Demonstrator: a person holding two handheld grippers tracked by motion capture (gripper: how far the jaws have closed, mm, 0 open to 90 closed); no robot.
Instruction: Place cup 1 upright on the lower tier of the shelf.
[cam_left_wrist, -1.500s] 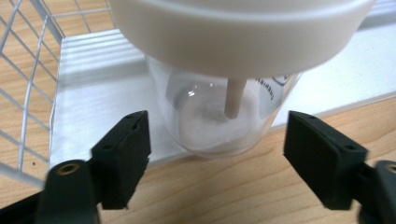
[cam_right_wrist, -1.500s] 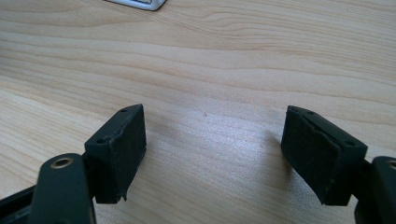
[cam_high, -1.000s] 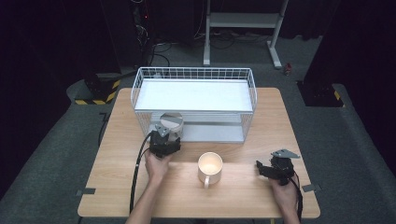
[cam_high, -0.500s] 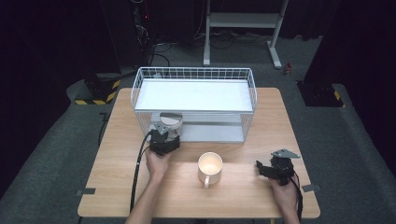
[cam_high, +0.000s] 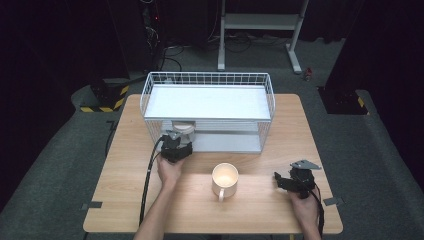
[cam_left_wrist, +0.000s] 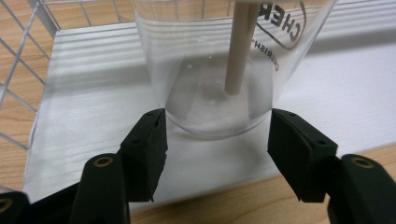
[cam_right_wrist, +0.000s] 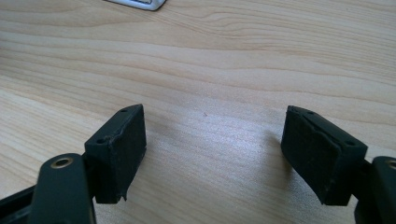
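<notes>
Evidently the left tongs (cam_left_wrist: 217, 140) have just been closing and now pinch the clear cup (cam_left_wrist: 219, 70) on the wire rack's (cam_high: 207, 80) lower shelf, grasp apparently secured; right tongs (cam_right_wrist: 215, 154) idle open.

The left gripper (cam_high: 176, 145), black and two-jawed, reaches forward from the left hand (cam_high: 170, 170); its jaws have just been closing and now press what stands between them. The black right gripper (cam_high: 292, 180) rests low, jaws apart.

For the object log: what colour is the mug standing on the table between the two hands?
Cream-white mug, best seen in the high view.
</notes>
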